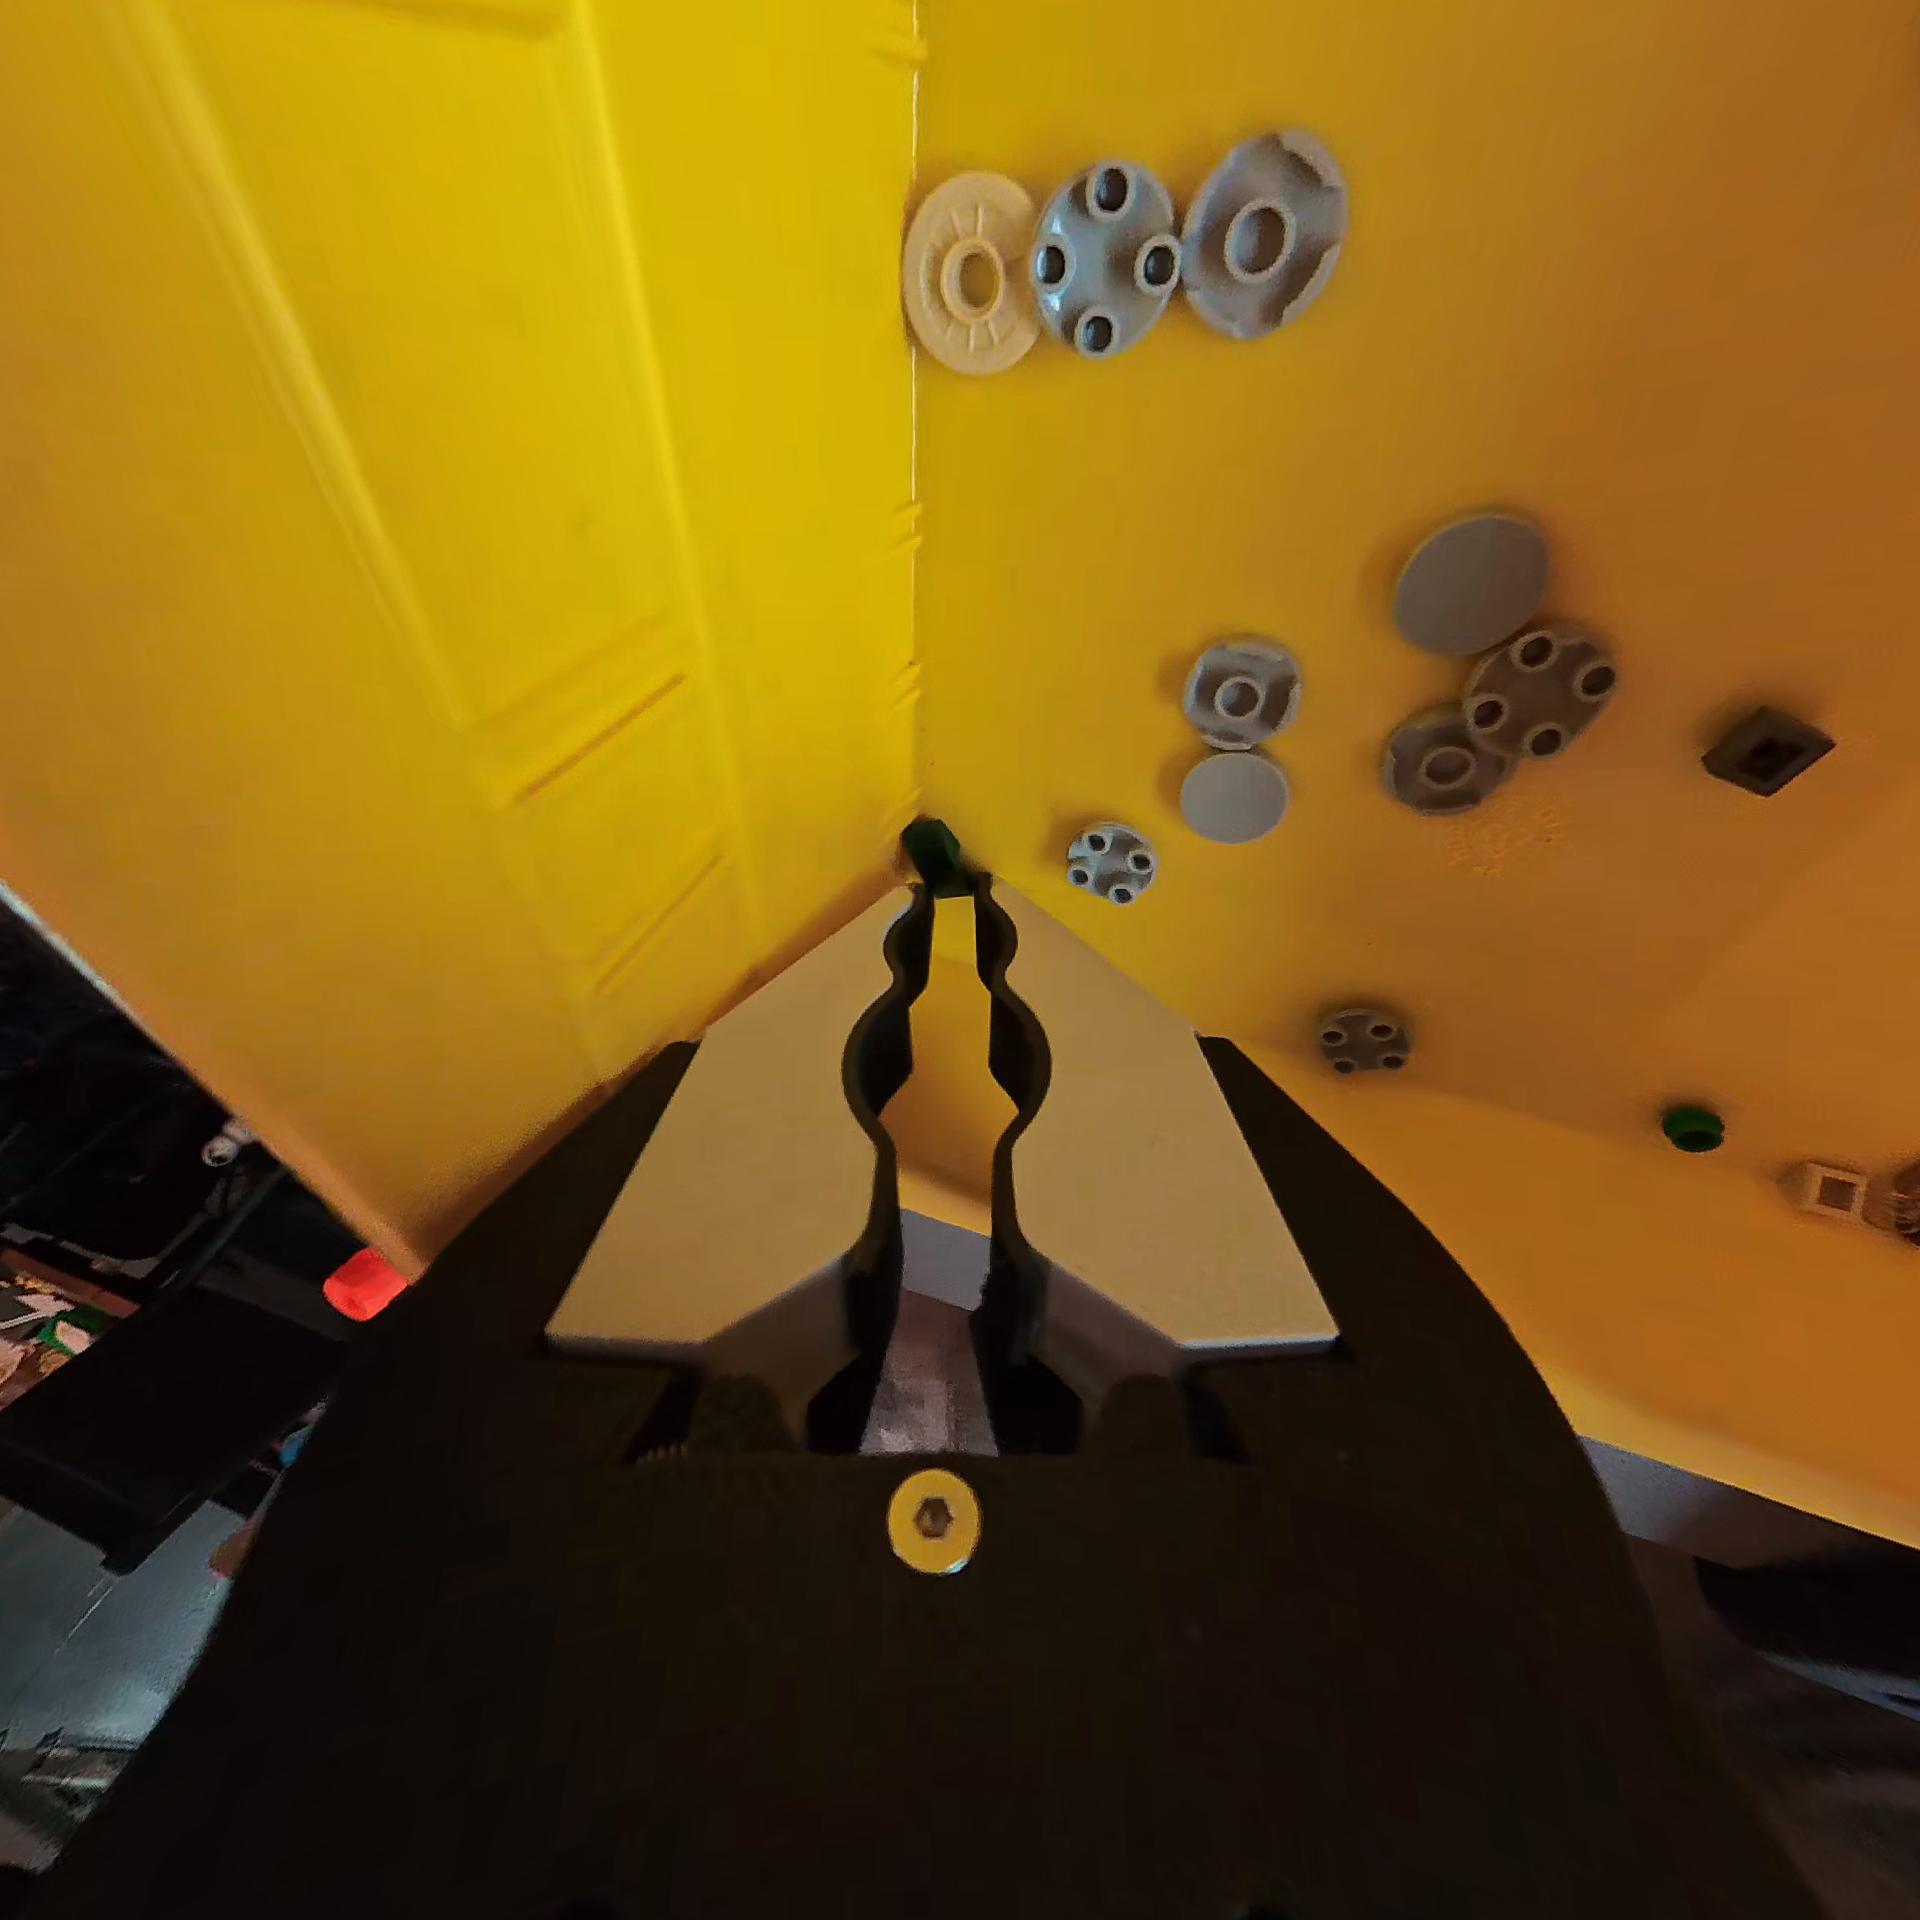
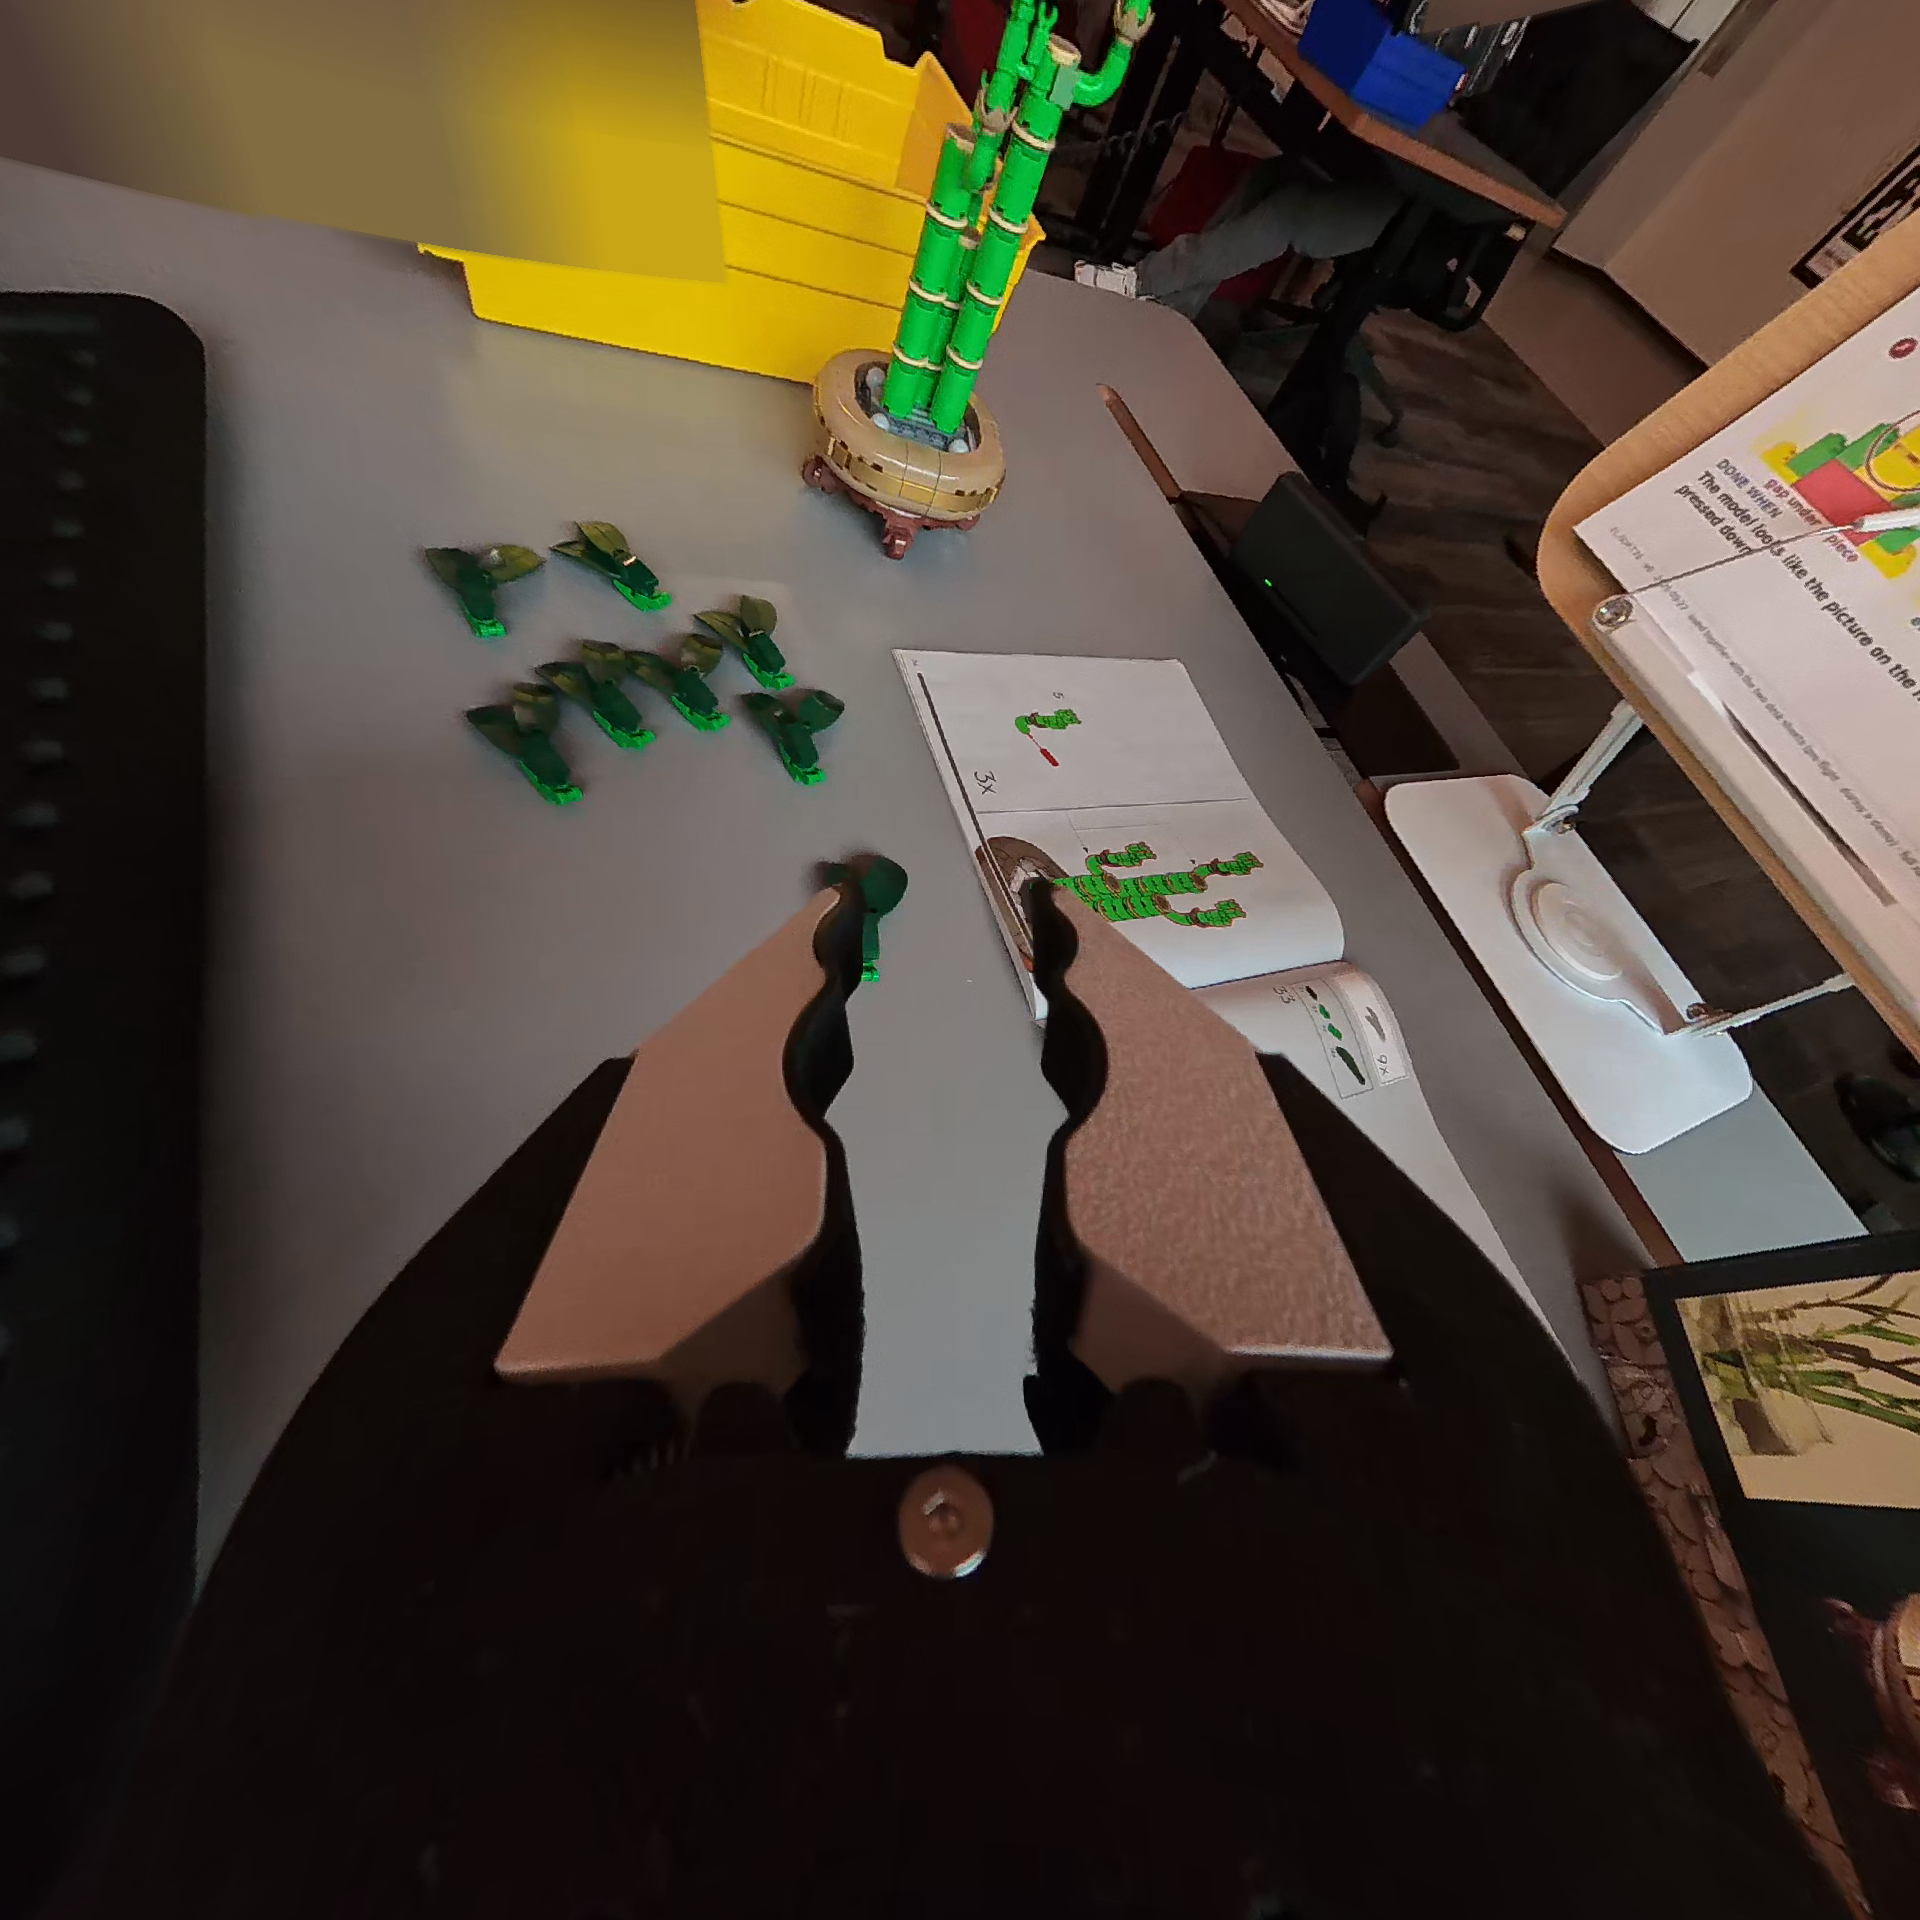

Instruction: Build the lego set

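In the left wrist view my left gripper (image 1: 948,889) reaches into a yellow bin (image 1: 416,520). Its jaws stand almost together, pinching a small dark green piece (image 1: 932,847) in the corner where the bin wall meets the floor. In the right wrist view my right gripper (image 2: 935,899) is open above the grey table (image 2: 312,987). A dark green leaf piece (image 2: 873,899) lies right beside its left fingertip. Several finished green leaf clusters (image 2: 623,665) lie farther out. The green bamboo model (image 2: 961,260) stands upright in its tan pot (image 2: 909,462).
Loose grey round plates (image 1: 1107,260), a tan disc (image 1: 971,272), a green stud (image 1: 1691,1127) and a dark square piece (image 1: 1766,750) lie in the bin. An open instruction booklet (image 2: 1122,758), yellow bins (image 2: 831,208), a white stand base (image 2: 1579,935) and a black ribbed slab (image 2: 94,727) surround the table. Across from one pair of fingers to the other is roughly 60 cm. The green bamboo model (image 2: 961,260) is about equally far from each gripper, around 35 cm.
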A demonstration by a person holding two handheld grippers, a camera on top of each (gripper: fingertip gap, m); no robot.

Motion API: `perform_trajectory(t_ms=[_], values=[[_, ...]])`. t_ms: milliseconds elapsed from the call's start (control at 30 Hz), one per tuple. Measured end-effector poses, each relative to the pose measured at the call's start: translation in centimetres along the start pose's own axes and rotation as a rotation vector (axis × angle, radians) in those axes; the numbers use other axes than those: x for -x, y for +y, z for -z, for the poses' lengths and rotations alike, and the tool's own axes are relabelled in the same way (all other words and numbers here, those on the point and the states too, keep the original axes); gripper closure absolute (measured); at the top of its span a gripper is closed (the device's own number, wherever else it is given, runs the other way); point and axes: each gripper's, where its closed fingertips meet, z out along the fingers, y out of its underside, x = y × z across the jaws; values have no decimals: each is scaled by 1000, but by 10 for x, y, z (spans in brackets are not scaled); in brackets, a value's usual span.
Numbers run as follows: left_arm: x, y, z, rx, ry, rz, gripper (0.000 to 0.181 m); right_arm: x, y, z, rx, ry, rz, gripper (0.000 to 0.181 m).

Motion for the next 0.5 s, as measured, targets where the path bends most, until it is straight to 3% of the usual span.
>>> perform_trajectory(t_ms=[500], values=[[-20,-2,8,-40,103,-68,181,1,5,0,15,-6,-1,152]])
